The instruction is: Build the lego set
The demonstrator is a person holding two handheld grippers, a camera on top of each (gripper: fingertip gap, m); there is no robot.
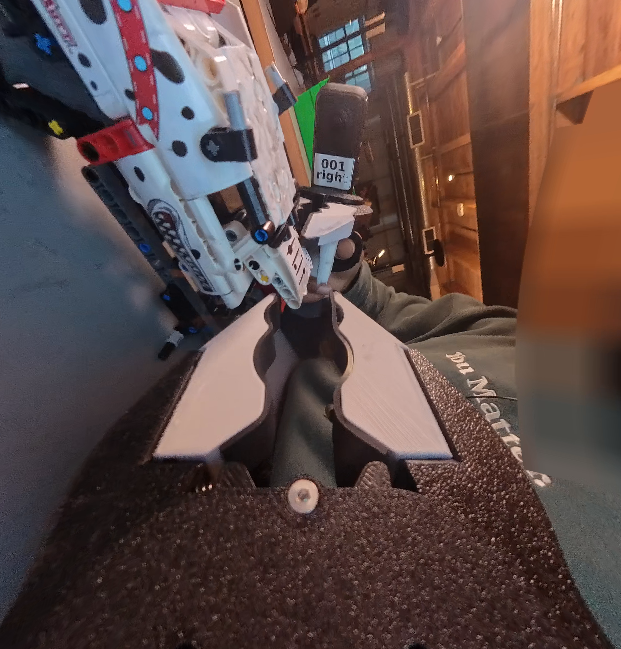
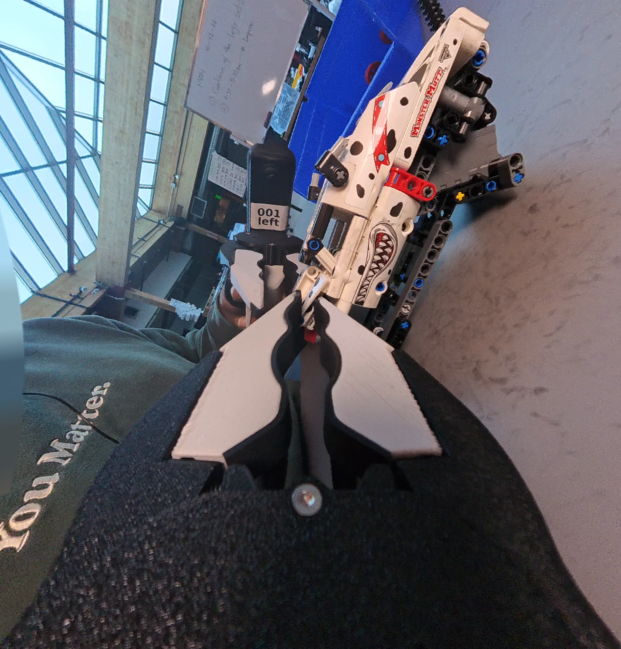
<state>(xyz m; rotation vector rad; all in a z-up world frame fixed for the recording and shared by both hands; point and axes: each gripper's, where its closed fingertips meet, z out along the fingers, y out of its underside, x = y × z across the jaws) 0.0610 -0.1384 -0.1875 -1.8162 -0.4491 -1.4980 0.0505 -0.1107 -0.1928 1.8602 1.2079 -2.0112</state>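
Both claws, the left gripper (image 1: 303, 298) and right gripper (image 2: 307, 305), look nearly closed on the white truck model's (image 2: 376, 224) small front piece just ahead; uneven squeezing could snap it off.

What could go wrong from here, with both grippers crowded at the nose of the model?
1. The right gripper pinches only a small white piece at the tip of the lego model; it could slip or pop off.
2. The left gripper is right beside it, so the two could bump.
3. A loose pin on the grey table might get knocked away.
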